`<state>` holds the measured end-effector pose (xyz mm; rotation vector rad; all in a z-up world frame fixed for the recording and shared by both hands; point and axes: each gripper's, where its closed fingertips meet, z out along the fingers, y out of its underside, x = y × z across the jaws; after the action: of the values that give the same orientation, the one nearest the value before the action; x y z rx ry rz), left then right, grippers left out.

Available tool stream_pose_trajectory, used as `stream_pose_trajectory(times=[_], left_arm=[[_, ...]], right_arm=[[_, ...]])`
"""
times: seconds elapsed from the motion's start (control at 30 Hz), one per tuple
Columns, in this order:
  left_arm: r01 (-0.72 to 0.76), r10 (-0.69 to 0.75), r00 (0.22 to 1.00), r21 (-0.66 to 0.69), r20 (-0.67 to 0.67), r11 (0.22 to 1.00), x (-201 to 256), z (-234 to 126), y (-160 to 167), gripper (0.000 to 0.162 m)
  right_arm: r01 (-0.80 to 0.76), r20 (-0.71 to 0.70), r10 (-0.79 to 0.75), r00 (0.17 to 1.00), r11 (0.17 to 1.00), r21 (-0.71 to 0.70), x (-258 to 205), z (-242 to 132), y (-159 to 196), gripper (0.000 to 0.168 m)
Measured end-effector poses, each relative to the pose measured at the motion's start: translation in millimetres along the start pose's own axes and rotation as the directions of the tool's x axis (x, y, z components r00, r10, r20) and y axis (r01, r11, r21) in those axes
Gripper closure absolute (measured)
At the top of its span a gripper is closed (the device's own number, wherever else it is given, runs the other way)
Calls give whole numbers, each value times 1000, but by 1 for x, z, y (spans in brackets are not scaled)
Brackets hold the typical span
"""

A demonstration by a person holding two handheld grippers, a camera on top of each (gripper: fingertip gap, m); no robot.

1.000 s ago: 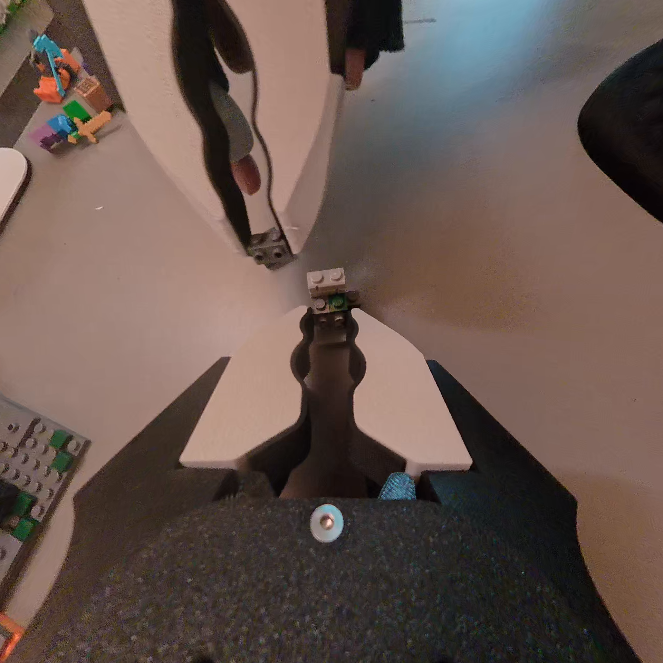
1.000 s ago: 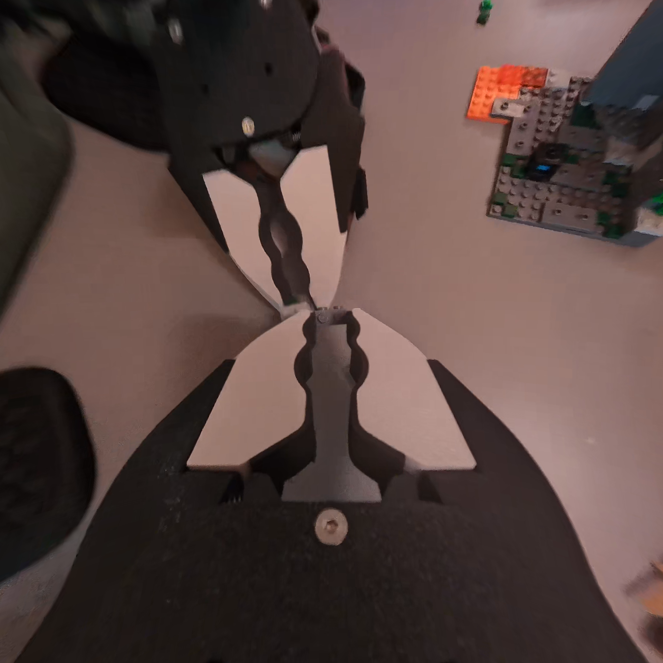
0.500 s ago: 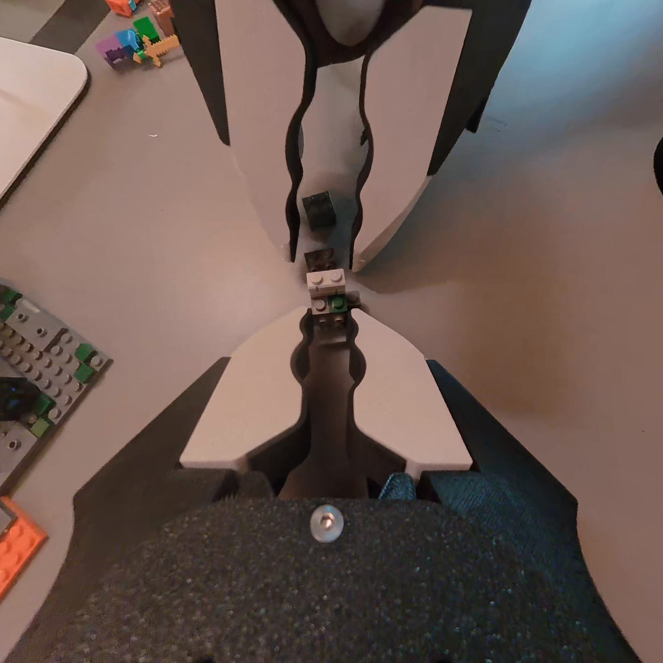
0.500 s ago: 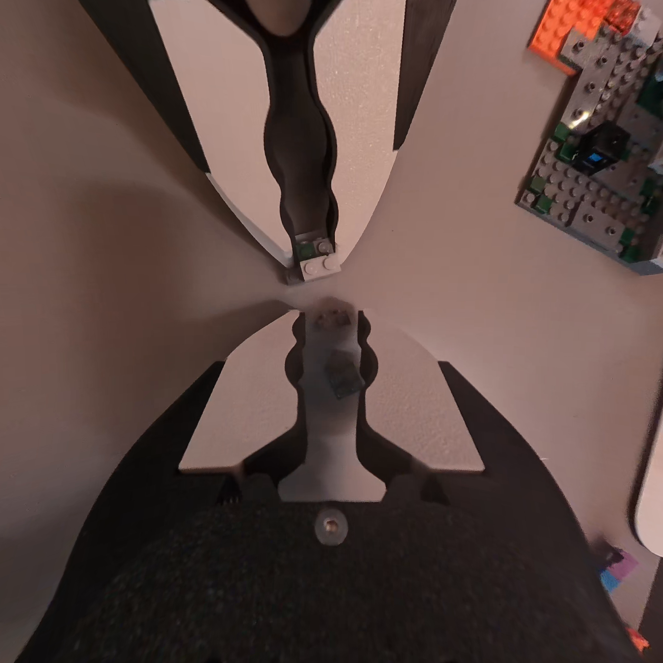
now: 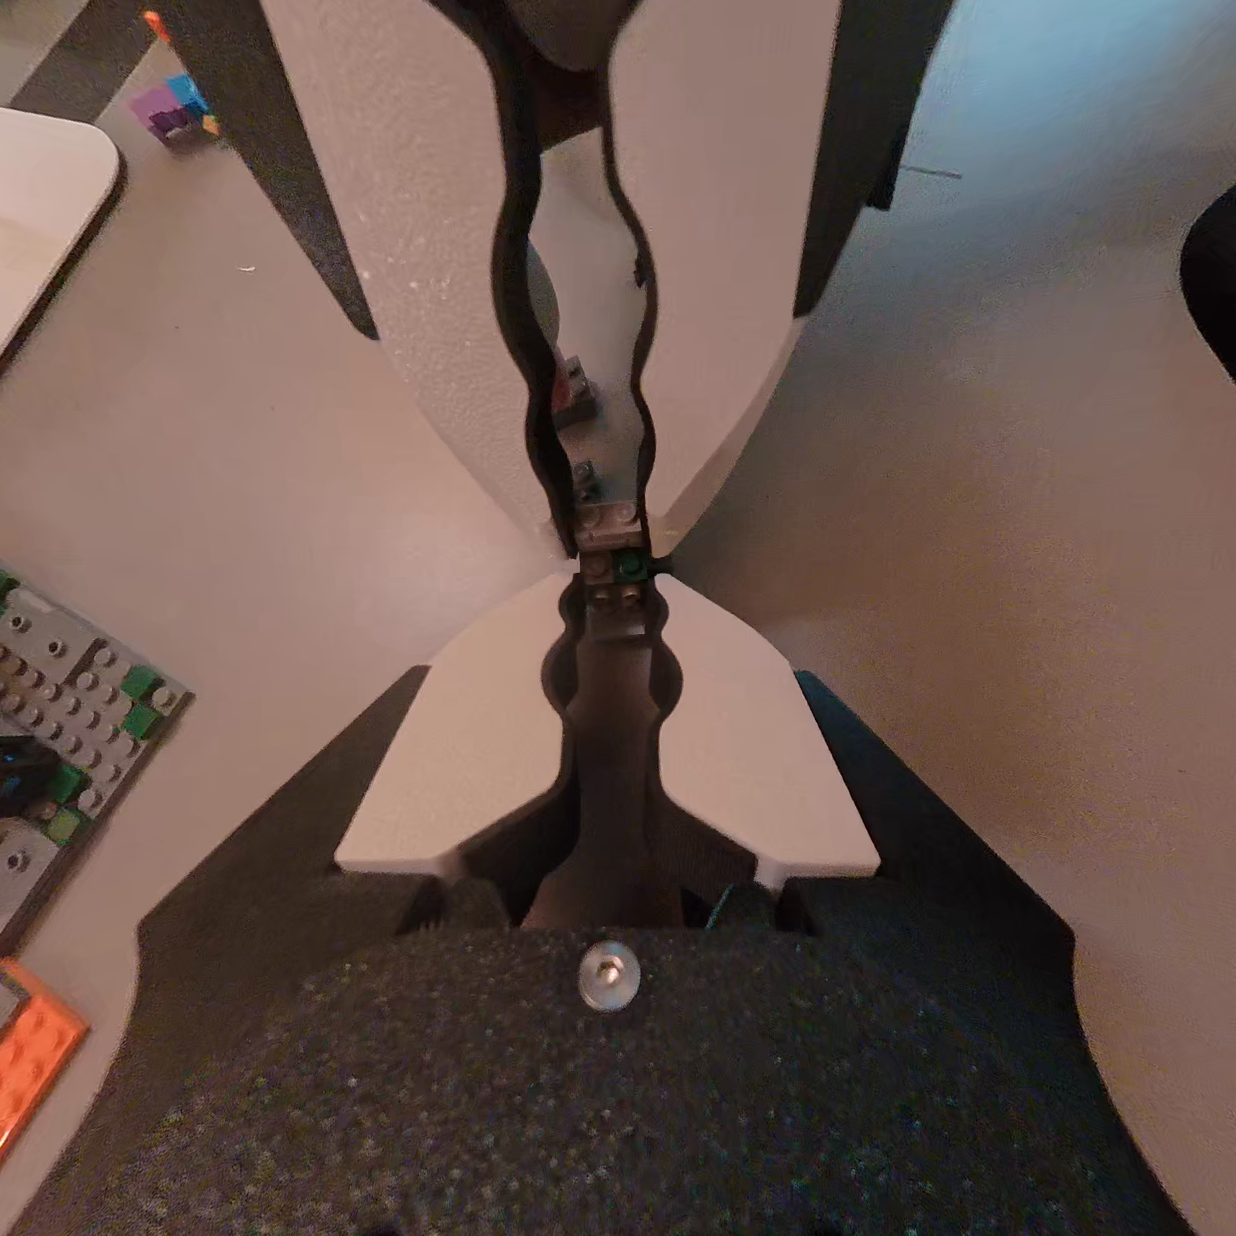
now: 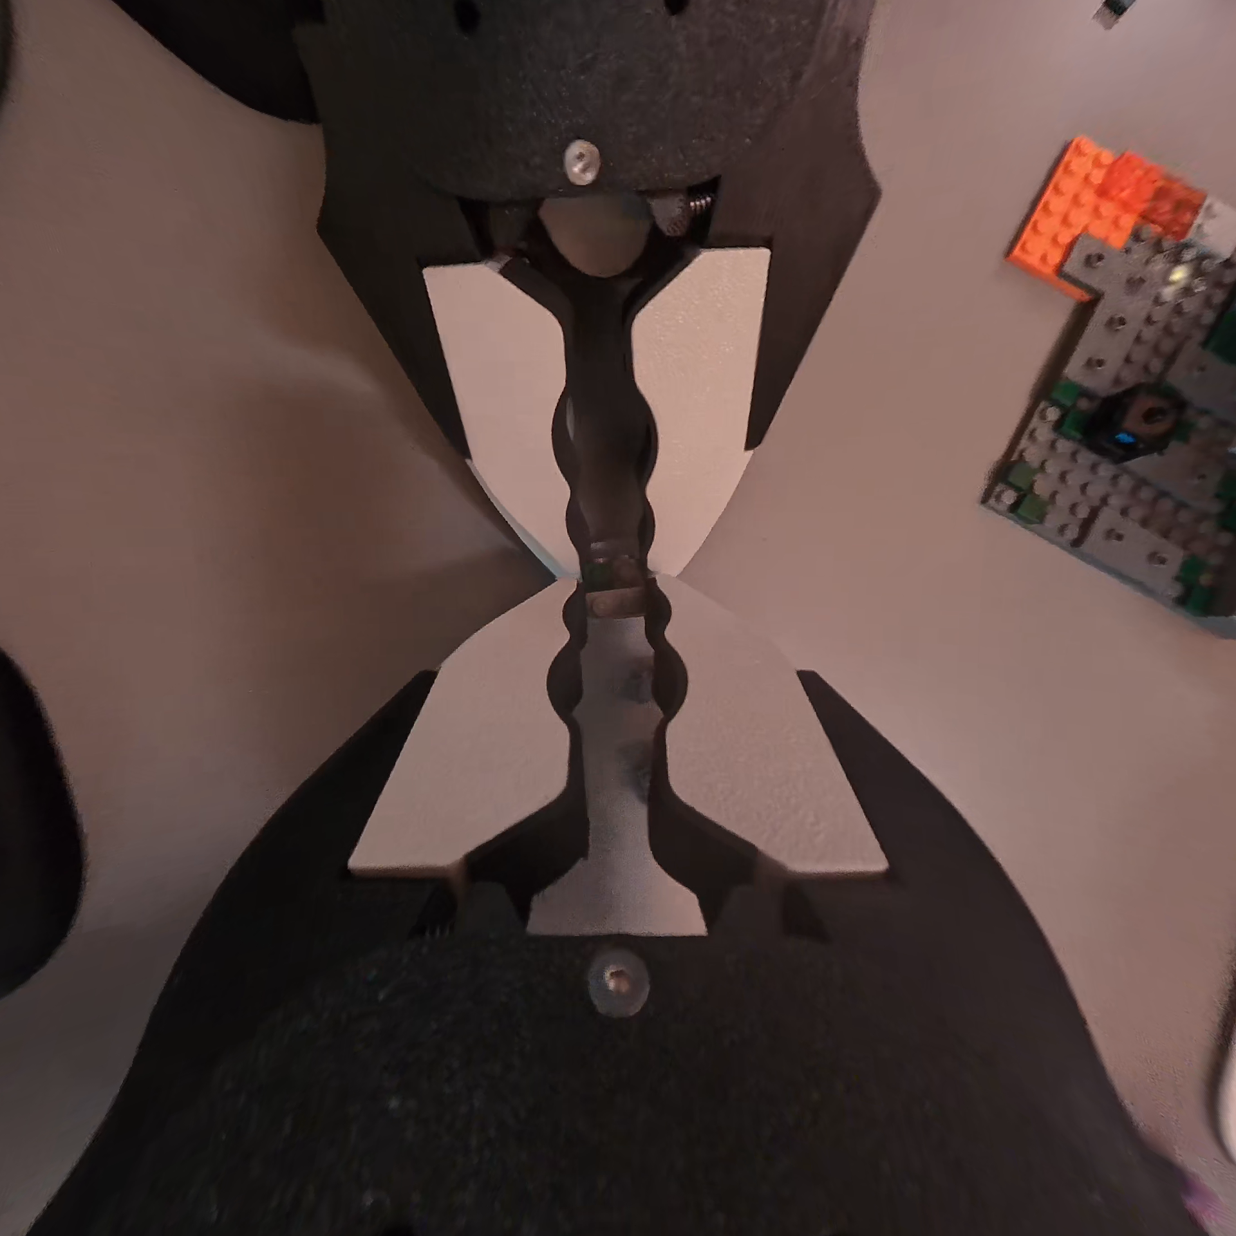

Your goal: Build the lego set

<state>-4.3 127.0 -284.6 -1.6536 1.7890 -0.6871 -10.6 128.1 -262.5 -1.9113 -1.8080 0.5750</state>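
My left gripper is shut on a small grey and green lego assembly, held above the table. A light grey plate sits at the assembly's far end. My right gripper faces the left one tip to tip, and its jaws stand tight on either side of that plate. The left gripper's fingertips meet mine there. Two small dark pieces show through the right gripper's gap, and they seem to lie on the table below.
The grey baseplate build with green bricks and an orange plate lies at left; it also shows in the right wrist view. A white board corner and coloured loose pieces are far left. A dark object is at right. My two grippers' fingertips are within a few centimetres of each other.
The right gripper swung round to face the left one, let go of its dark brick, moved in over the light grey plate, and its jaws narrowed onto it. The left gripper kept its hold.
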Motion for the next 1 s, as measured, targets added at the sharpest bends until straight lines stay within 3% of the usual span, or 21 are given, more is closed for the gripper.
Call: stream_pose_trajectory(times=[0.1, 0.2, 0.33, 0.43, 0.57, 0.7, 0.87, 1.0], left_arm=[[-9, 10, 1000, 3, -24, 1000, 4, 0, 0, 145], [-43, 43, 999, 4, -9, 999, 5, 0, 0, 145], [-3, 3, 1000, 12, -25, 1000, 5, -2, 0, 145], [30, -30, 999, 18, -12, 999, 2, -1, 0, 145], [72, -72, 997, 23, -13, 997, 1, -1, -1, 145], [78, -79, 997, 26, 5, 997, -1, -2, 0, 145], [82, -82, 997, 26, 11, 996, -1, -2, 0, 145], [92, -92, 996, 28, 14, 995, -3, -3, 1, 145]], right_arm=[[-114, 118, 107, 987, 992, 54, -5, -1, -1, 152], [-309, 304, 248, 920, 935, 173, -7, -14, -15, 152], [-313, 148, 284, 947, 921, 231, 23, -27, -11, 152], [-224, -49, 230, 972, 969, 102, 41, -22, 9, 152], [-183, -97, 178, 979, 982, -42, 45, -3, 21, 150], [-158, -97, 149, 984, 984, -87, 47, 6, 25, 146], [-157, -140, 150, 979, 987, -45, 46, -13, 20, 140], [-126, -222, 98, 970, 985, -116, 27, -25, 40, 140]])
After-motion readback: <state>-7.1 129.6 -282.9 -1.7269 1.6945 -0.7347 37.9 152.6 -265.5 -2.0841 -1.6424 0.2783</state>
